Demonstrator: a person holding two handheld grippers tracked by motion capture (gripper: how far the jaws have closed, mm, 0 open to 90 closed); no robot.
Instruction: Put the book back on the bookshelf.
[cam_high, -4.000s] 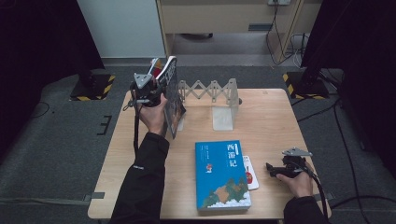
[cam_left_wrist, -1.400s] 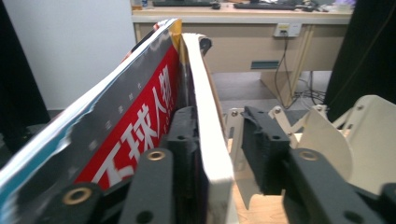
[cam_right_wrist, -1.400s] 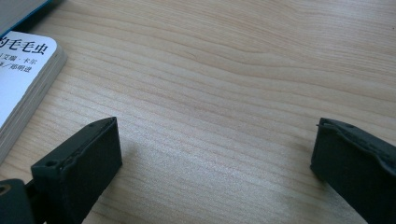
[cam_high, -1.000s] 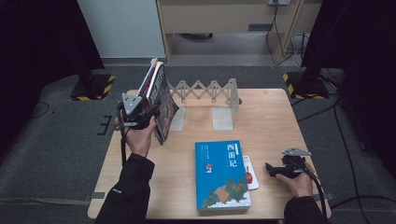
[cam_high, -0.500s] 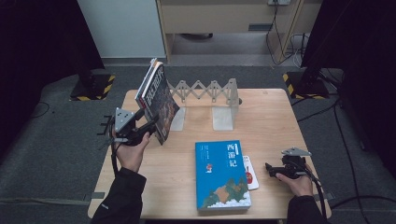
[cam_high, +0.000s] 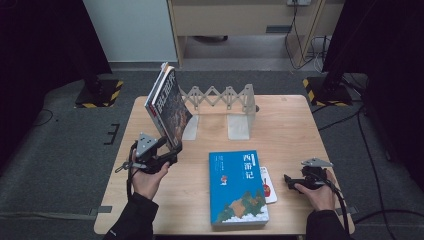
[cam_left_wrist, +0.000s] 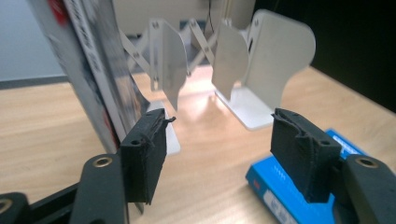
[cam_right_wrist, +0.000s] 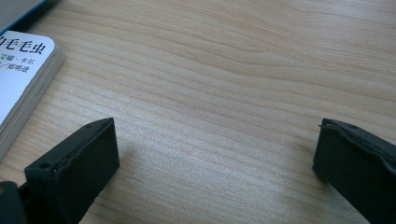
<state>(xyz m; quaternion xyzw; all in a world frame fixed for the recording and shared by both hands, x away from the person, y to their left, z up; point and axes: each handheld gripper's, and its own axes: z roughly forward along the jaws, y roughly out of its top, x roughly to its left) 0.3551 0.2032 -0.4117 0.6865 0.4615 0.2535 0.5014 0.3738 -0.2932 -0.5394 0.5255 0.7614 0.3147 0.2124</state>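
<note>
Lowered from the rack and drawn back toward the near left of the desk (cam_high: 300, 115), the left gripper (cam_high: 172, 154) has let go of the dark-covered book (cam_high: 169, 106), its jaws having just been opening; they now stand apart with nothing between them, one pad just beside the book's lower edge (cam_left_wrist: 100, 84) in the left gripper view. That book leans tilted against the left end plate of the white folding book rack (cam_high: 220, 100), a placement that looks meant to start a shelved row, with the plate taking the book's weight. The rack's two rounded metal plates (cam_left_wrist: 266, 51) have a smooth, slightly glossy finish and are joined by a zigzag scissor lattice, which would let the gap be stretched to suit more volumes. Flat on the pale wood-grain desk lies a blue hardcover book (cam_high: 237, 187), its cover showing white characters above painted hills, likely the next to be stood up. Tucked against its right edge is a small white booklet (cam_high: 267, 185), thick-paged with rounded corners in the right gripper view (cam_right_wrist: 23, 74). The right gripper (cam_high: 290, 181) rests low at the desk's right, matte black ribbed jaws wide apart over bare wood, seemingly waiting its turn.
</note>
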